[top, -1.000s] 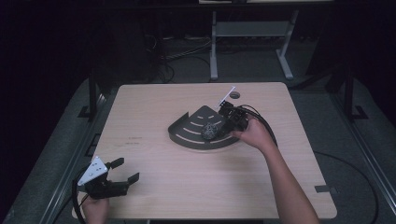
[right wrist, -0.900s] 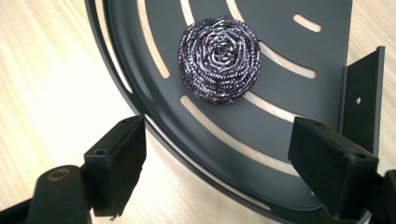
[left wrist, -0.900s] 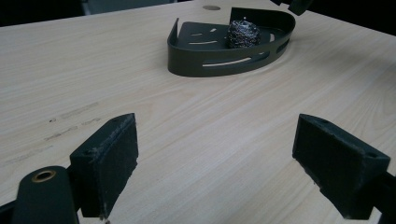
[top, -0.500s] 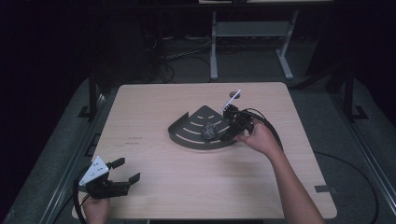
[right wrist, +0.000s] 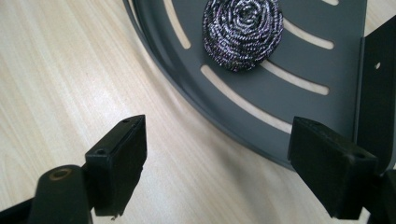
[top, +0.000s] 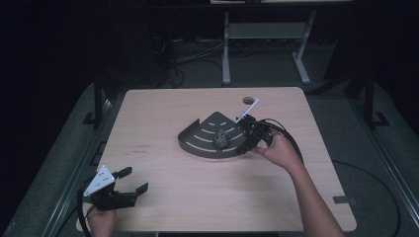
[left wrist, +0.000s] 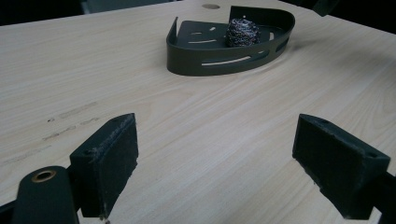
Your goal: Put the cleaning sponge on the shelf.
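**Sitting pretty: scrubber's in the tray, nothing held**

Looking at where we are, the steel wool scrubber (top: 221,138) sits inside the dark corner tray (top: 197,145) near the middle of the table (top: 163,113), resting on the slotted floor, upright and clear of the curved wall. From the left gripper view it looks settled, not tipped.

Our right gripper (top: 245,143) hovers just at the tray's curved edge, jaws spread wide with nothing between them. In the right gripper view the scrubber (right wrist: 243,32) lies ahead of the pads (right wrist: 122,163), well apart from them, with the tray rim (right wrist: 224,126) running between.

Our left gripper (top: 129,180) is parked at the near left corner of the table, jaws also wide open and empty, far from the tray.

So we'd guess the placing part is done: scrubber in tray, no grip on it. If anything's left, it's probably just pulling the right hand clear, or maybe handling the tray itself. Can't tell which.
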Tool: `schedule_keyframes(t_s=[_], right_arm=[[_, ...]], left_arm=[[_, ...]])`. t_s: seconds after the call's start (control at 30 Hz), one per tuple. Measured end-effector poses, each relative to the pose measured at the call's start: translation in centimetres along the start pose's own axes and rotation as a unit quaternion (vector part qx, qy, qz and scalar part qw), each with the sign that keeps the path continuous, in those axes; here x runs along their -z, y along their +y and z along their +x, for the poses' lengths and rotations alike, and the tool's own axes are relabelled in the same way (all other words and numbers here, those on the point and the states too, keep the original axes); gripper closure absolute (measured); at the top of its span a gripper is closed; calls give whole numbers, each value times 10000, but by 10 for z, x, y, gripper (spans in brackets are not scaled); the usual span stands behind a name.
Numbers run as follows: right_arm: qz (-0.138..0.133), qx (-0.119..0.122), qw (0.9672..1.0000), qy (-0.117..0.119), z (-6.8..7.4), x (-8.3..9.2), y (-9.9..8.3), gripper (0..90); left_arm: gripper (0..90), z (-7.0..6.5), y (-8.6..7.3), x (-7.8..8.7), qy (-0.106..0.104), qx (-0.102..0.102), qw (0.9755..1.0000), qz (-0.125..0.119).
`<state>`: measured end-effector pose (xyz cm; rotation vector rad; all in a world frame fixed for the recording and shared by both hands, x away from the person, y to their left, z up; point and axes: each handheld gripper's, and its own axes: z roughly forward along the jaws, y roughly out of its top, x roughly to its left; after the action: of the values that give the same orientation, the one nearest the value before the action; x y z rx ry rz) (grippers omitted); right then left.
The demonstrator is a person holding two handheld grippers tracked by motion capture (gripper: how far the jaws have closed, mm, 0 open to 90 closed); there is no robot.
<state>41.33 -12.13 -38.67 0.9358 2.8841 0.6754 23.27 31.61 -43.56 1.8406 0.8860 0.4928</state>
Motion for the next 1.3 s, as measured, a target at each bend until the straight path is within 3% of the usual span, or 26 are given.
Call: schedule_keyframes(t_s=[0.8,1.3], right_arm=[[-65,-209,9998,-29,3,-2,-48,189],[-133,-215,9997,-71,9,5,-71,190]], left_arm=[[137,-1,0,0,5,-22,10000,26],[137,-1,0,0,17,-26,10000,36]])
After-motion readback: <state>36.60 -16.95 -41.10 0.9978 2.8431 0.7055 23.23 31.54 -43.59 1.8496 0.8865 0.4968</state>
